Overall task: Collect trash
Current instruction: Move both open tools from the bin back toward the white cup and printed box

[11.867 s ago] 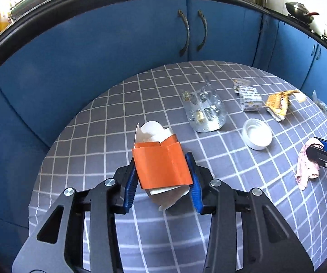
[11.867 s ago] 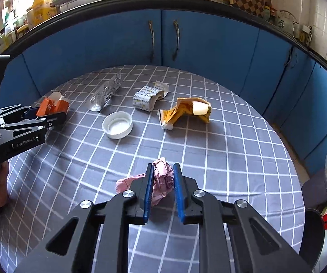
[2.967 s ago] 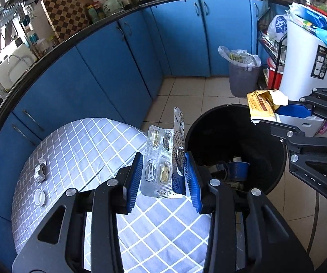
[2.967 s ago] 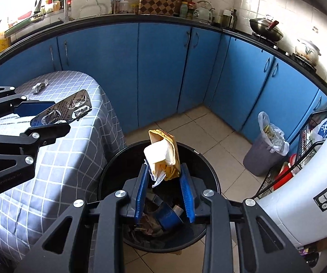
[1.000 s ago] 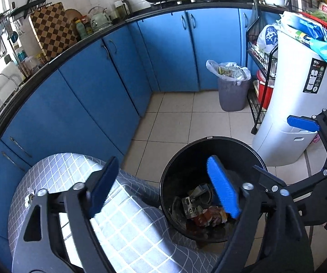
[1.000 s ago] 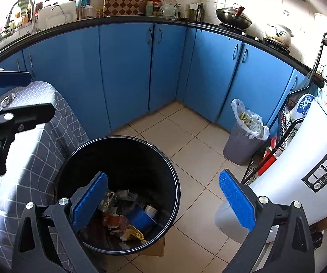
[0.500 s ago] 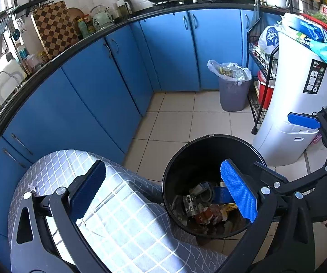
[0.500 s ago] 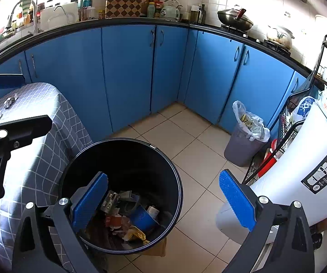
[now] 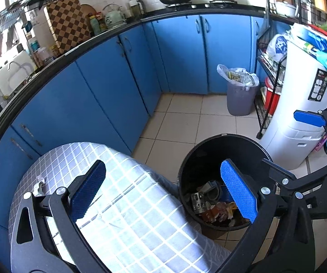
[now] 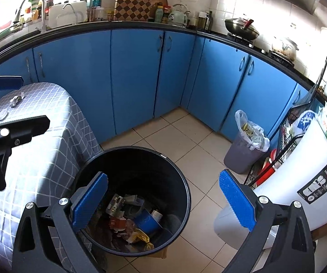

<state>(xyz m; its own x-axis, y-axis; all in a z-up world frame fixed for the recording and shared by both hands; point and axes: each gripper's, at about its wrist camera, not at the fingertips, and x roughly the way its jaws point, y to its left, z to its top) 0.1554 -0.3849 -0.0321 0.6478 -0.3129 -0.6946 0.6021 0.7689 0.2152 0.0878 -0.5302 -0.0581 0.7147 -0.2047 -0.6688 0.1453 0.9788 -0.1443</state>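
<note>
The black trash bin point(image 9: 222, 135) stands on the floor beside the table point(image 9: 129, 204), which wears a grey checked cloth. Inside the bin lie the silver blister pack point(image 10: 115, 204), the yellow wrapper point(image 10: 140, 236) and other scraps. My left gripper point(image 9: 163, 193) is open wide and empty, over the table's edge and the bin. My right gripper point(image 10: 163, 202) is open wide and empty above the bin point(image 10: 140, 148). A crumpled wrapper point(image 10: 16, 100) and a white lid point(image 10: 3, 115) lie on the far part of the table. Each gripper shows in the other's view: right gripper point(image 9: 295, 145), left gripper point(image 10: 15, 104).
Blue cabinets point(image 10: 136, 79) curve around a tiled floor point(image 10: 186, 136). A small grey bin with a plastic bag point(image 10: 245, 157) stands by a wire rack point(image 9: 268, 91). A tall white container point(image 9: 304, 113) stands just right of the black bin.
The blister pack and the yellow wrapper, held three seconds ago, now lie in the bin. In the last second the left jaws widened, and both grippers drew back and up a little.
</note>
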